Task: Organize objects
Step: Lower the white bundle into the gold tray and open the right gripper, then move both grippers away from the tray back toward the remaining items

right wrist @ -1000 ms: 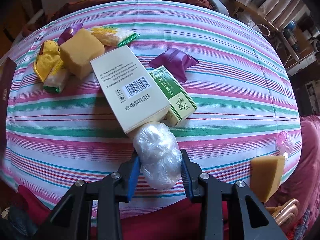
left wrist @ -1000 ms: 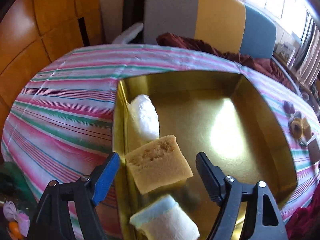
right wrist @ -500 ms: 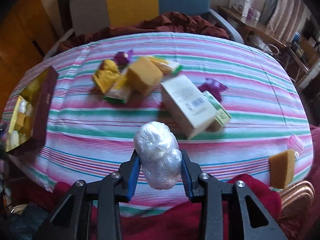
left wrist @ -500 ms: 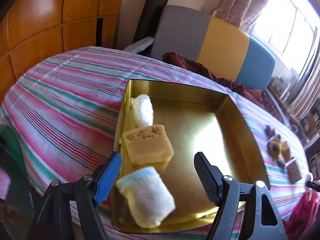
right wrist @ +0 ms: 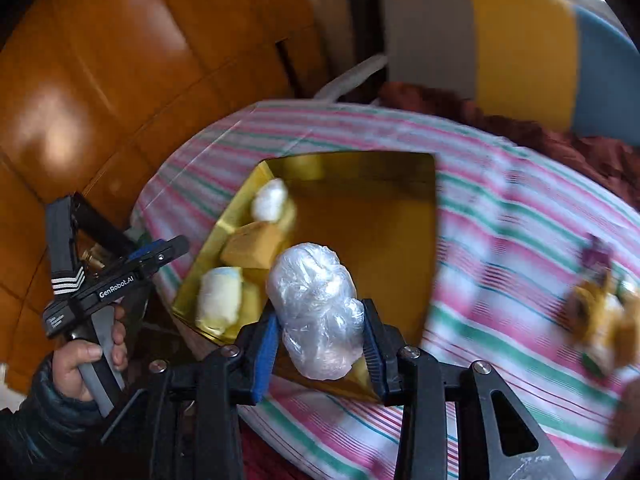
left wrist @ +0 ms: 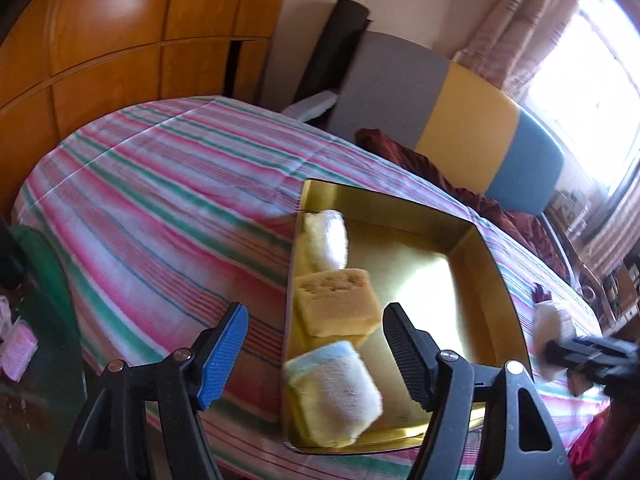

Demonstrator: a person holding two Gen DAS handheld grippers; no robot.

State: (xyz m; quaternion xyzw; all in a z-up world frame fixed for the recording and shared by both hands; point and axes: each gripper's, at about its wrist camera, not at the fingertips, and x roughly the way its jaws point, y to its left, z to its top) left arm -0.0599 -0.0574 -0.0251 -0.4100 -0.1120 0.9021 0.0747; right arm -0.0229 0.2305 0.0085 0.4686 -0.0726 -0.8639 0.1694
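Change, right claw: a second ago the right claw [right wrist: 320, 344] held the clear plastic-wrapped bundle [right wrist: 314, 310] over the snack boxes; it now hangs above the near edge of the gold tray [right wrist: 360, 216], still clamped on the bundle.
Change, left claw: the left claw [left wrist: 316, 344] has pulled back from the tray; a second ago the sponge lay between its jaws, now the tray's left wall does.
Left claw state: empty, jaws closing, nothing gripped.
Right claw state: pads pressed on both sides of the bundle.
Tray contents: three items in a row along the left wall, one white roll [left wrist: 326, 238] at the far end, one yellow sponge [left wrist: 336, 304] in the middle, one blue-edged folded cloth [left wrist: 336, 392] nearest.
Bundle location: in the air in the right claw, over the tray's near rim, not inside it.
Bench: striped cloth [left wrist: 160, 200] covers it; the tray rests on it.
Other items: blurred snack packets [right wrist: 600, 308] at the right, count unclear.
Person: one hand [right wrist: 86, 356] in a dark sleeve grips the left claw's handle.
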